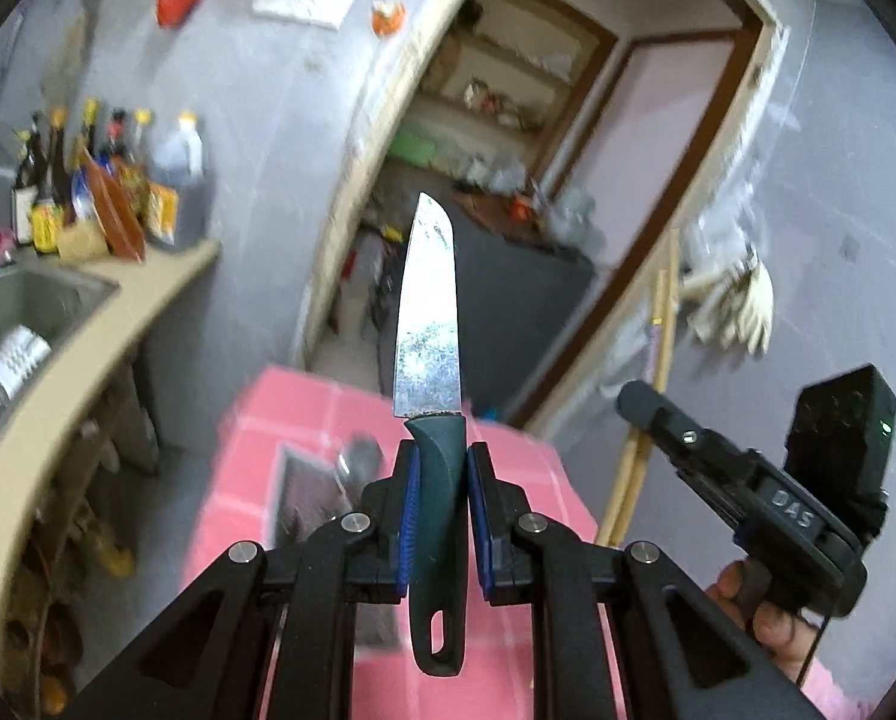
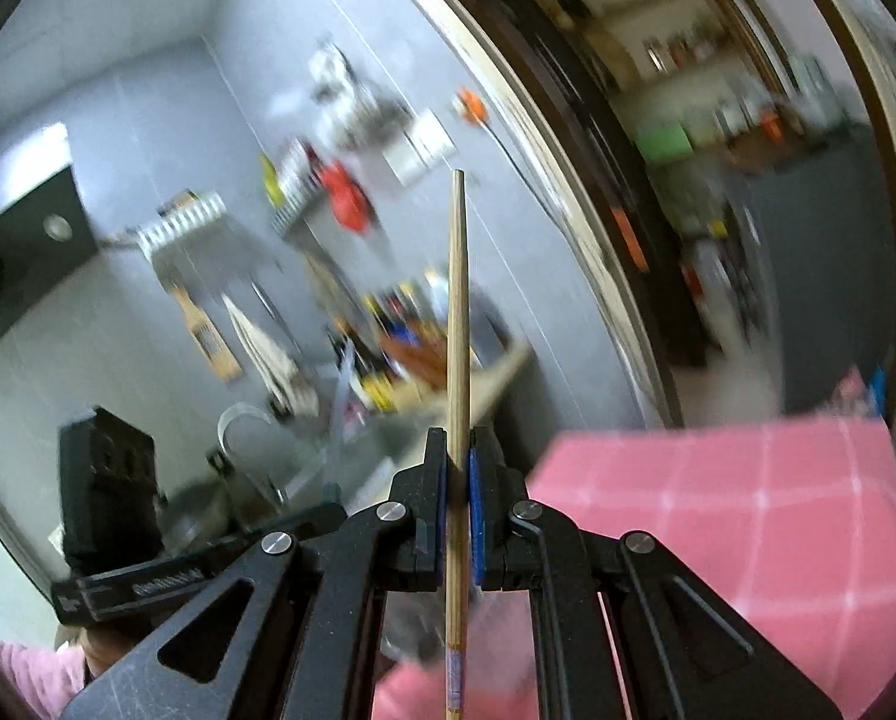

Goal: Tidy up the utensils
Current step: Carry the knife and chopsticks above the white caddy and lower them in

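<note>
Knife and chopstick are both held up in the air, one in each tool. The left tool pinches the knife by its dark green handle between blue pads, blade pointing away from the camera toward an open doorway. The right tool is pressed together on a single wooden chopstick, gripped partway along its length with the thin tip pointing away. Below both lies a pink checked cloth. To the left in the left wrist view, a worktop carries a steel sink and a cluster of sauce bottles. The background is blurred in both views.
</note>
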`<state>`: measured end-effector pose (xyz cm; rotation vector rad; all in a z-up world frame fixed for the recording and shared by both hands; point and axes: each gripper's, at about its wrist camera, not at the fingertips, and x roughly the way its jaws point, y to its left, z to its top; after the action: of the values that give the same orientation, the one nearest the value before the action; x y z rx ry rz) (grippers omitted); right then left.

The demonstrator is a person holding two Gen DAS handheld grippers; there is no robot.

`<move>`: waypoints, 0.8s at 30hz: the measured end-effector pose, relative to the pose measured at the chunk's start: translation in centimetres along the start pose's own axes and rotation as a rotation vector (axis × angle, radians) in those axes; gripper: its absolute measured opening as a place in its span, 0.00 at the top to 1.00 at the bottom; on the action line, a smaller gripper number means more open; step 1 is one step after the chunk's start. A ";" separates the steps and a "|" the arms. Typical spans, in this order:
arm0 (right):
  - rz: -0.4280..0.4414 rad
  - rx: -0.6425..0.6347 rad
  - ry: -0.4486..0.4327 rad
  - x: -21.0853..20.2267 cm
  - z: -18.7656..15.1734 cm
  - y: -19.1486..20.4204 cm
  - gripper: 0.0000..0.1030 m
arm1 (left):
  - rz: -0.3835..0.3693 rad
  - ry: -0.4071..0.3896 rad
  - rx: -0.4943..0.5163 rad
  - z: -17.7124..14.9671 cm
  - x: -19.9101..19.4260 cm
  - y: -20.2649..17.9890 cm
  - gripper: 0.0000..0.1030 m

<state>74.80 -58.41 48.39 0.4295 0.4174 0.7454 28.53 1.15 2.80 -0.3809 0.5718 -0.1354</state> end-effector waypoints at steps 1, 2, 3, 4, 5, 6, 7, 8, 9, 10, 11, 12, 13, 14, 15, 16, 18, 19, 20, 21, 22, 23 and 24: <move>0.018 -0.012 -0.036 0.5 0.5 0.6 0.94 | 0.004 -0.020 -0.004 0.3 0.1 0.3 0.86; 0.029 -0.018 -0.057 0.7 0.9 1.1 0.94 | 0.006 -0.044 -0.012 0.6 0.1 1.0 0.86; 0.048 -0.025 -0.088 1.3 1.1 1.4 0.94 | 0.008 -0.061 -0.017 0.6 0.2 1.2 0.86; 0.062 -0.032 -0.109 2.0 1.2 1.7 0.94 | 0.015 -0.081 -0.017 0.6 0.4 1.7 0.86; 0.072 -0.036 -0.122 2.4 1.3 1.8 0.94 | 0.022 -0.098 -0.012 0.5 0.6 2.0 0.86; 0.082 -0.043 -0.136 3.0 1.3 1.9 0.94 | 0.028 -0.116 -0.008 0.2 0.8 2.4 0.86; 0.089 -0.054 -0.145 3.8 0.9 2.0 0.94 | 0.028 -0.130 -0.007 0.0 1.0 2.8 0.86; 0.091 -0.059 -0.149 4.3 1.0 2.0 0.94 | 0.031 -0.140 -0.006 -0.4 1.3 3.1 0.86; 0.093 -0.062 -0.149 4.7 0.6 1.9 0.94 | 0.040 -0.156 -0.005 -1.0 1.4 3.5 0.86; 0.099 -0.063 -0.146 5.5 0.0 1.8 0.94 | 0.037 -0.167 -0.011 -1.3 1.4 3.8 0.86; 0.104 -0.067 -0.144 5.7 -0.4 1.7 0.94 | 0.039 -0.178 -0.011 -1.7 1.5 4.0 0.86; 0.098 -0.081 -0.140 6.3 -1.1 1.7 0.94 | 0.044 -0.189 -0.008 -2.0 1.6 4.1 0.86; 0.096 -0.090 -0.137 6.6 -1.5 1.8 0.94 | 0.040 -0.201 -0.008 -2.3 1.6 4.2 0.86; 0.100 -0.095 -0.132 7.2 -2.3 2.0 0.94 | 0.032 -0.210 -0.008 -2.5 1.7 4.3 0.86; 0.101 -0.103 -0.131 7.6 -2.7 2.1 0.94 | 0.029 -0.220 -0.002 -2.7 1.8 4.3 0.86; 0.100 -0.117 -0.131 8.1 -3.4 2.5 0.94 | 0.027 -0.228 0.008 -2.9 1.9 4.2 0.86; 0.097 -0.164 -0.130 8.7 -4.4 3.3 0.94 | 0.017 -0.238 0.013 -3.4 2.2 4.2 0.86; 0.094 -0.186 -0.132 8.9 -4.8 3.6 0.94 | 0.012 -0.239 0.009 -3.7 2.3 4.3 0.86; 0.095 -0.197 -0.131 9.3 -5.6 4.1 0.94 | 0.013 -0.242 0.006 -4.1 2.4 4.4 0.86; 0.094 -0.206 -0.129 9.6 -6.1 4.4 0.94 | 0.015 -0.246 0.000 -4.5 2.4 4.6 0.86; 0.093 -0.211 -0.127 9.9 -6.7 4.6 0.94 | 0.018 -0.248 -0.008 -4.8 2.4 4.7 0.86; 0.092 -0.211 -0.125 10.1 -7.2 4.7 0.94 | 0.021 -0.252 -0.018 -5.1 2.4 4.8 0.86; 0.094 -0.207 -0.123 10.2 -7.5 4.7 0.94 | 0.024 -0.257 -0.029 -5.5 2.4 5.0 0.86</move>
<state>75.19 -46.29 42.38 0.2995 0.2025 0.8392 27.58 3.46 -4.57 -0.4119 0.3253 -0.0537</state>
